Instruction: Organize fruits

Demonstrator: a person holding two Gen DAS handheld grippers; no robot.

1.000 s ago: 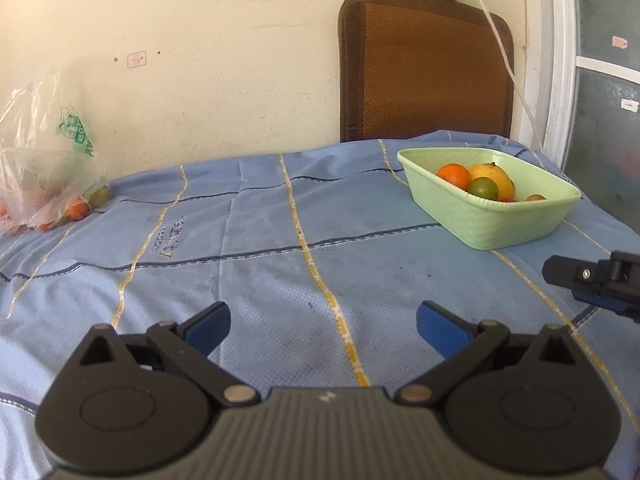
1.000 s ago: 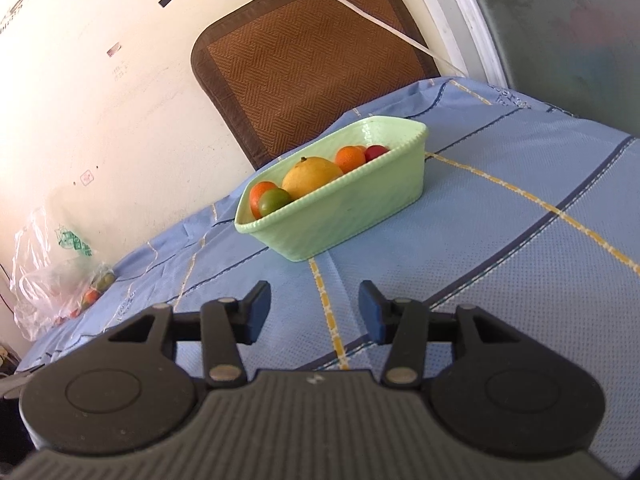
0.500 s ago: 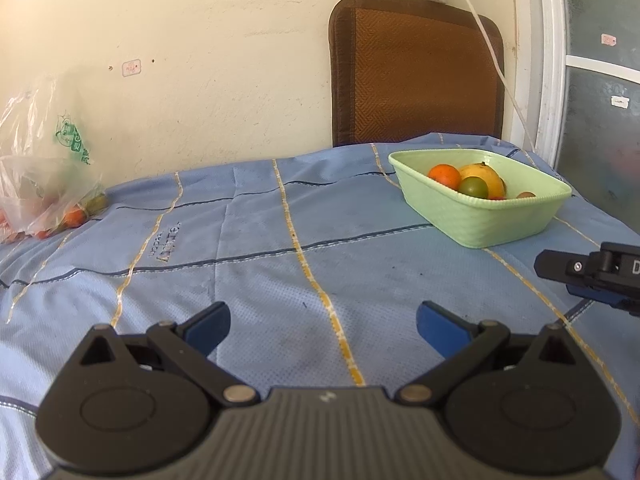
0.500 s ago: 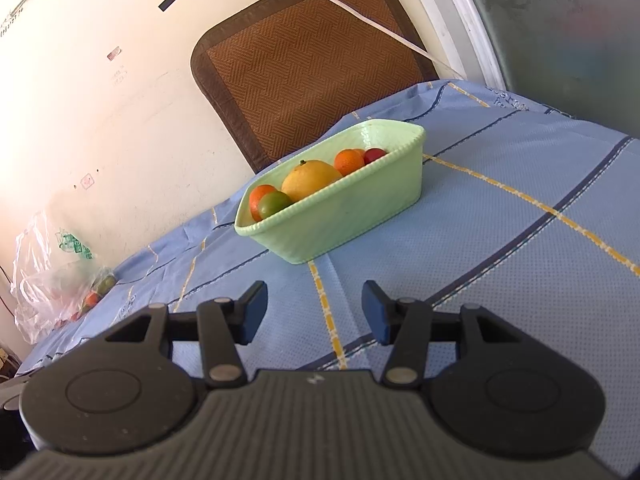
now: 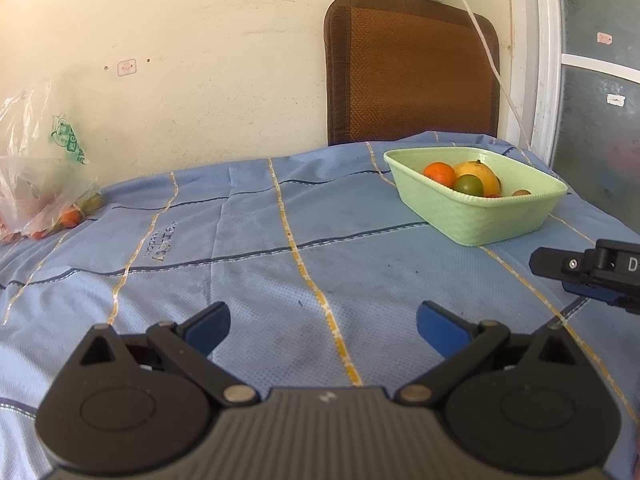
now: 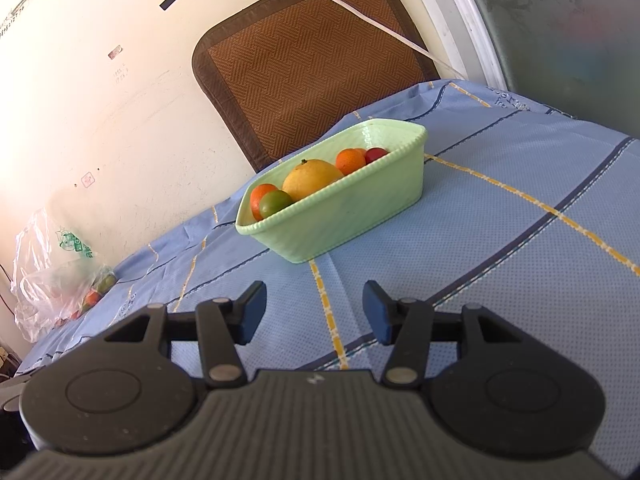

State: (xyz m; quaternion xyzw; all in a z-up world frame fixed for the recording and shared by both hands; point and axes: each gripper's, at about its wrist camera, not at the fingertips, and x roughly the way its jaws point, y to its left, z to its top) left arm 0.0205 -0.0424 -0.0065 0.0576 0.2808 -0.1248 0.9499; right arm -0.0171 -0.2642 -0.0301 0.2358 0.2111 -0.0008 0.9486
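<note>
A pale green basket point(image 5: 480, 220) point(image 6: 352, 216) stands on the blue cloth, holding an orange point(image 5: 440, 173), a large yellow fruit point(image 6: 310, 178), a green fruit point(image 6: 275, 203) and a small red one point(image 6: 375, 154). My left gripper point(image 5: 322, 326) hovers low over the cloth, open and empty, well short of the basket. In front of the basket's near side is my right gripper point(image 6: 314, 310), open with nothing between its fingers; one of its fingers point(image 5: 560, 266) shows at the right edge of the left wrist view. At the far left lies a clear plastic bag point(image 5: 44, 188) point(image 6: 52, 276) with more fruit.
The blue cloth with yellow stripes point(image 5: 280, 264) covers the table. A brown woven mat point(image 5: 412, 72) leans on the wall behind the basket. A white cable point(image 5: 492, 68) hangs from a wall plug. A door frame point(image 5: 540, 60) stands at the right.
The left wrist view has shifted slightly, so the basket sits a little lower and more to the left. Both grippers stay open, and nothing on the table has moved.
</note>
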